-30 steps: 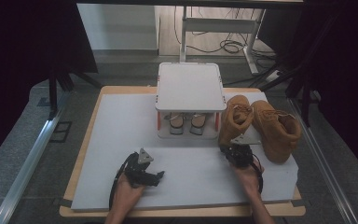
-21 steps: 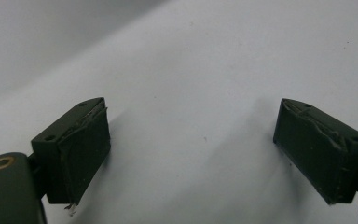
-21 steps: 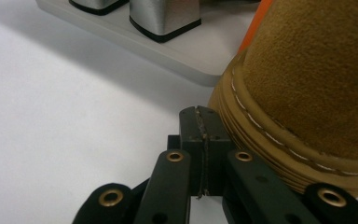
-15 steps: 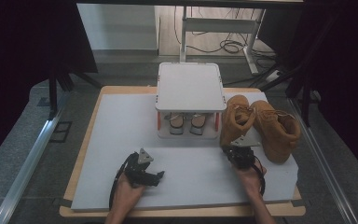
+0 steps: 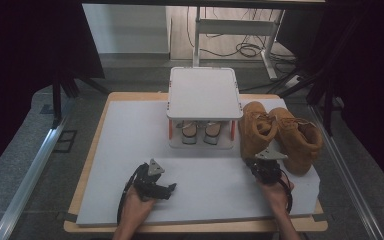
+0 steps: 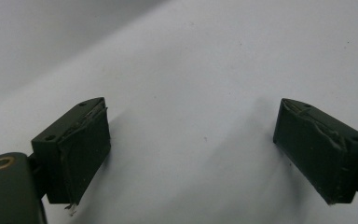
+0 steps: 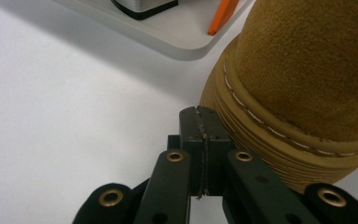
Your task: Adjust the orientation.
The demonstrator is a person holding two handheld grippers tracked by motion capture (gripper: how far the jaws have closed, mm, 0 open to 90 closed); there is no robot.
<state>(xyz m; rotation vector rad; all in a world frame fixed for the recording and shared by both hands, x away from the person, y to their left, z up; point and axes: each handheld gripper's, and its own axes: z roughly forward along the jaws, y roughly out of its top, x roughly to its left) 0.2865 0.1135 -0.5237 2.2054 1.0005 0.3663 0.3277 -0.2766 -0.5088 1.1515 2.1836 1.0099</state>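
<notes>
The white table board (image 5: 130,150) carries a low white shelf stand (image 5: 203,92) that hides most of the sandals (image 5: 200,132) beneath it. Right of the stand, two tan suede boots (image 5: 280,135) stand side by side, toes toward the person, long axes running front to back. The right gripper (image 7: 200,116), jaws pressed together on nothing, touches the nearer boot's toe welt. The left gripper (image 6: 191,140) rests near the board's front, jaws wide apart.

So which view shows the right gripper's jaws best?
The right gripper view: the right gripper has its jaws pressed together beside the boot. In the high view it is small, with jaws unreadable.
</notes>
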